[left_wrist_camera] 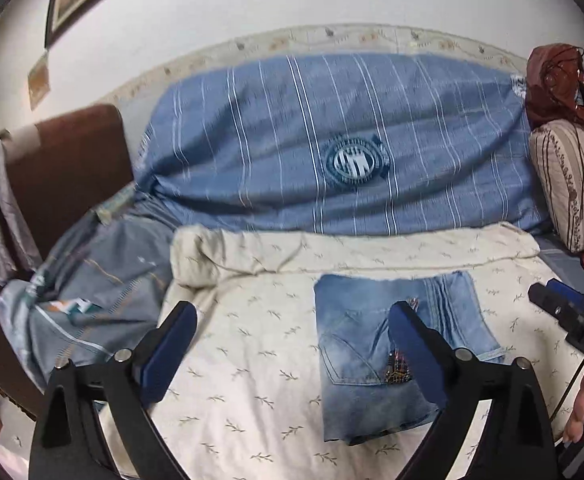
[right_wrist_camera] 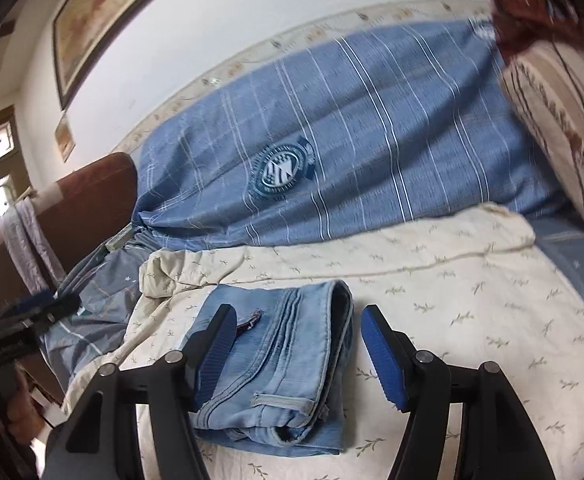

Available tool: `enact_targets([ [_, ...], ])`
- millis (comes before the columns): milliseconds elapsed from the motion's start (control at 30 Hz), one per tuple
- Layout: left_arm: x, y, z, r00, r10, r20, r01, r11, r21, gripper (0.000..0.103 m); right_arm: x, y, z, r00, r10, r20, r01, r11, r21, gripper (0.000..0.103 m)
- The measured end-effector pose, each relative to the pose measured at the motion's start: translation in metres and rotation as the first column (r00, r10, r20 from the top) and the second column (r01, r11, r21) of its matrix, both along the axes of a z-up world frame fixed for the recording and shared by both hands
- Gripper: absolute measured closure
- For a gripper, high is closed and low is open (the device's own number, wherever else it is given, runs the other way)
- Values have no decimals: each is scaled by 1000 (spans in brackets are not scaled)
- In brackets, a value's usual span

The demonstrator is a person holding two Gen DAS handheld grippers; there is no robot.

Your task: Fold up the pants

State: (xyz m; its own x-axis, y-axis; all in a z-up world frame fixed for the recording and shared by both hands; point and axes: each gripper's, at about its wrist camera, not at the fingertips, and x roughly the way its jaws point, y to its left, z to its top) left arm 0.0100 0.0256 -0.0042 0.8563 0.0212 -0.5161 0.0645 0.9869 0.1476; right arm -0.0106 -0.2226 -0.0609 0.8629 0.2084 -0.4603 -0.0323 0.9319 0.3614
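The pants are light blue jeans, folded into a compact rectangle and lying flat on a cream leaf-print sheet. A back pocket with a dark red patch faces up. My left gripper hovers above the bed, open wide with nothing between its pads; its right finger overlaps the jeans in the picture. In the right wrist view the folded jeans lie below my right gripper, which is open and holds nothing; the pads stand clear of the cloth. The right gripper also shows at the edge of the left wrist view.
A blue striped duvet with a round crest is bunched against the wall behind the sheet. A striped pillow and a red cloth sit at the right. A brown headboard and grey-blue bedding are at the left.
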Motion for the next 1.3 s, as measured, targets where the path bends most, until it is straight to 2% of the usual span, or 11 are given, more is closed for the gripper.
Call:
enact_targets([
  [133, -17, 0, 18, 998, 16, 54, -15, 1000, -4, 4, -19, 12, 11, 998, 8, 58, -3, 997, -78, 35],
  [267, -28, -2, 28, 997, 25, 75, -24, 1000, -15, 3, -41, 19, 14, 996, 3, 94, 7, 995, -101, 34],
  [367, -34, -2, 33, 996, 35, 84, -33, 999, -28, 3, -60, 29, 20, 988, 3, 156, 23, 987, -160, 33],
  [500, -39, 0, 34, 995, 46, 91, -44, 999, -30, 0, -84, 40, 26, 973, 10, 232, 34, 982, -184, 29],
  [633, -42, 3, 35, 993, 60, 103, -57, 998, -33, 0, -95, 48, 28, 965, 15, 261, 31, 985, -172, 27],
  [733, -42, 4, 34, 993, 63, 98, -60, 998, -34, 0, -91, 52, 26, 967, 16, 253, 27, 986, -166, 27],
  [933, -40, 6, 28, 993, 71, 96, -70, 997, -16, 0, -69, 65, 13, 983, 50, 176, -26, 990, -135, 27],
  [1300, -30, 26, 15, 995, 90, 38, -88, 995, -54, 0, -52, 91, -1, 988, 100, 117, -79, 981, -175, 27],
])
